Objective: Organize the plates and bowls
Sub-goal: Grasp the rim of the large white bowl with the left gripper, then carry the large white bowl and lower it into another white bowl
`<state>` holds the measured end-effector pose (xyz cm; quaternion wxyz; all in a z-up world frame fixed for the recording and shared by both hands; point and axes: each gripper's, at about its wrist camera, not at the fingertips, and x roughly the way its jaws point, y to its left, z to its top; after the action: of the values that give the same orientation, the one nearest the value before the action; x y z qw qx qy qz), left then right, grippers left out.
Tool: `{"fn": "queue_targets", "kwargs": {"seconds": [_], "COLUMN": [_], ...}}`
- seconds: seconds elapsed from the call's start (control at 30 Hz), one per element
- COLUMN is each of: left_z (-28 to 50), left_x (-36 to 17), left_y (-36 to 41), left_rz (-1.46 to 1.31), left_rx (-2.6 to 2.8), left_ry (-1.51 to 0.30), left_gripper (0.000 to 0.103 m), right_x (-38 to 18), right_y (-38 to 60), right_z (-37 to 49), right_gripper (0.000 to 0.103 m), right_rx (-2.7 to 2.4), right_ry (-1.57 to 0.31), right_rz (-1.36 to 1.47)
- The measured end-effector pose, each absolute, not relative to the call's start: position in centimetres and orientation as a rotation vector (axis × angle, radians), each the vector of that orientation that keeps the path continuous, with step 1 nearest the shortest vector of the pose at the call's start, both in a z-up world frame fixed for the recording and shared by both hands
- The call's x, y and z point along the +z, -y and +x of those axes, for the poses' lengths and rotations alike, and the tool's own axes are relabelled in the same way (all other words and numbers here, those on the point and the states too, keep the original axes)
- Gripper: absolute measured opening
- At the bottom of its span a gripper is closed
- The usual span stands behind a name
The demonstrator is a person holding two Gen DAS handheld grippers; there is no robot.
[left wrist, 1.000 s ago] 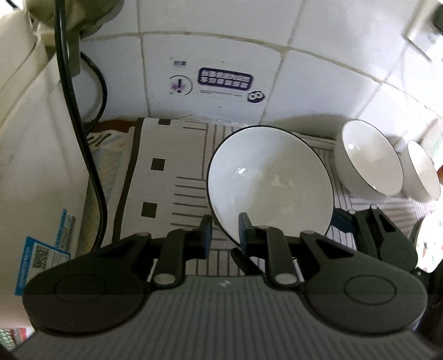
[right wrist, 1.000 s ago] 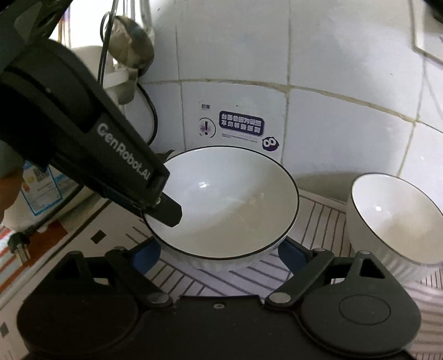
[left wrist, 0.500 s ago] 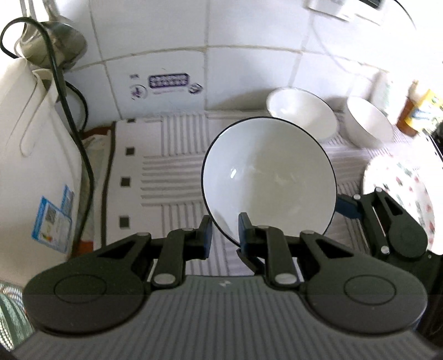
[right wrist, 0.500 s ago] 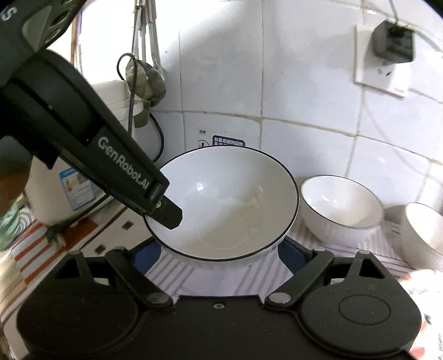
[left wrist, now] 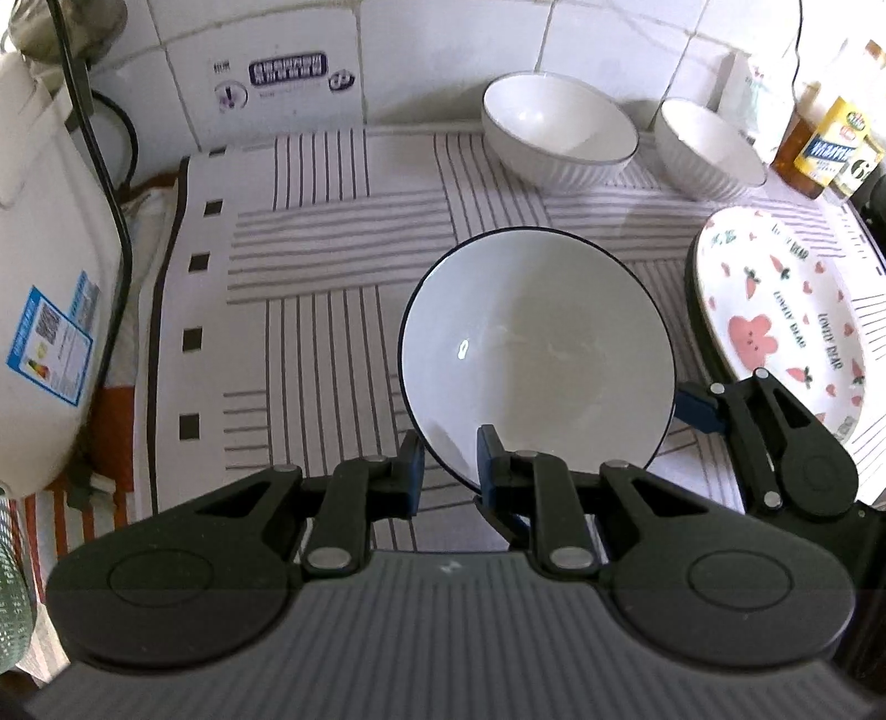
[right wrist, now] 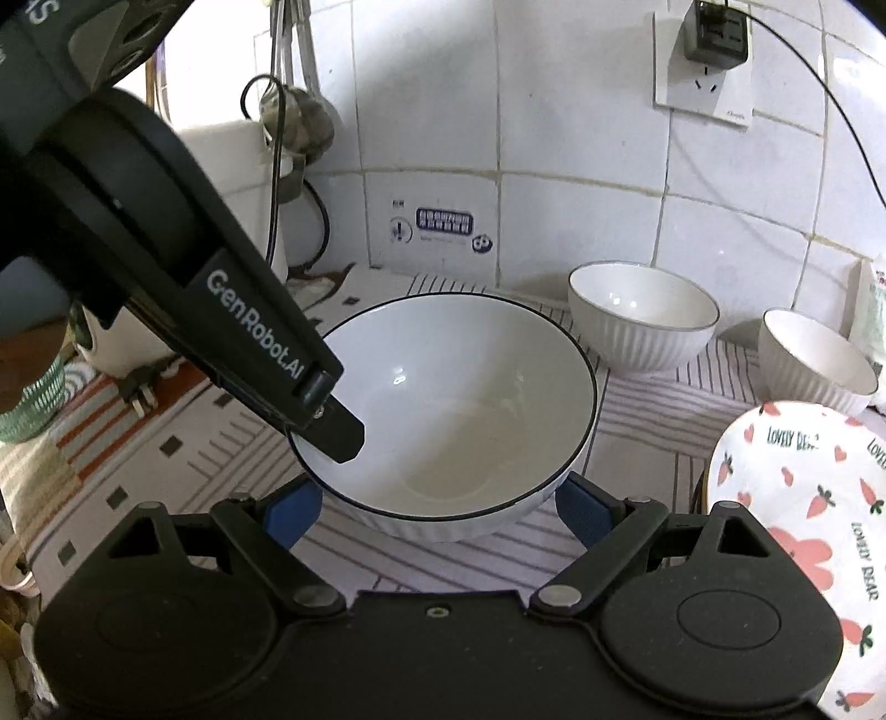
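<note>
A large white bowl with a dark rim (left wrist: pixel 542 354) (right wrist: pixel 459 410) is held above the striped cloth. My left gripper (left wrist: pixel 449 462) is shut on its near rim, one finger inside and one outside. My right gripper (right wrist: pixel 437 507) stands wide open, its blue-padded fingers on either side of the bowl's base; whether they touch it I cannot tell. The left gripper shows in the right wrist view (right wrist: pixel 326 421) pinching the rim. Two smaller white ribbed bowls (left wrist: pixel 559 133) (left wrist: pixel 711 149) stand at the back by the wall. A white plate with pink bears and carrots (left wrist: pixel 786 315) (right wrist: pixel 814 515) lies at the right.
A striped cloth (left wrist: pixel 310 310) covers the counter. A white appliance (left wrist: pixel 50 288) with a black cord stands at the left. Bottles (left wrist: pixel 830 144) stand at the back right. The tiled wall (right wrist: pixel 581 138) carries a socket with a plug (right wrist: pixel 714 39) and hanging utensils.
Both grippers and the large bowl have pulled back from the wall and moved right. The two small bowls and the patterned plate have come further into view.
</note>
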<state>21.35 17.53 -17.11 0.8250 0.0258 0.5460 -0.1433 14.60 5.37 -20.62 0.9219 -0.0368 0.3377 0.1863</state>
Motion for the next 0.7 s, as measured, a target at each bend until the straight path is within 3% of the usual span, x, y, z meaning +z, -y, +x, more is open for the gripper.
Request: {"fn": "queue_targets", "kwargs": {"seconds": [0.37,0.7], "left_z": [22.7,23.3], "left_x": [-18.2,-15.9], "left_y": [-18.0,-19.8], "left_rz": [-0.017,-0.133], "left_rx": [-0.301,-0.351], "left_ry": [-1.222,-1.266], "left_gripper": [0.020,0.024], "right_x": [-21.8,-16.8], "right_y": [-5.8,-1.8], "right_z": [15.5,14.2], "right_gripper": [0.094,0.094], "right_rx": [0.379,0.420], "right_ry": [-0.755,-0.742], "right_rz": [-0.082,0.017]}}
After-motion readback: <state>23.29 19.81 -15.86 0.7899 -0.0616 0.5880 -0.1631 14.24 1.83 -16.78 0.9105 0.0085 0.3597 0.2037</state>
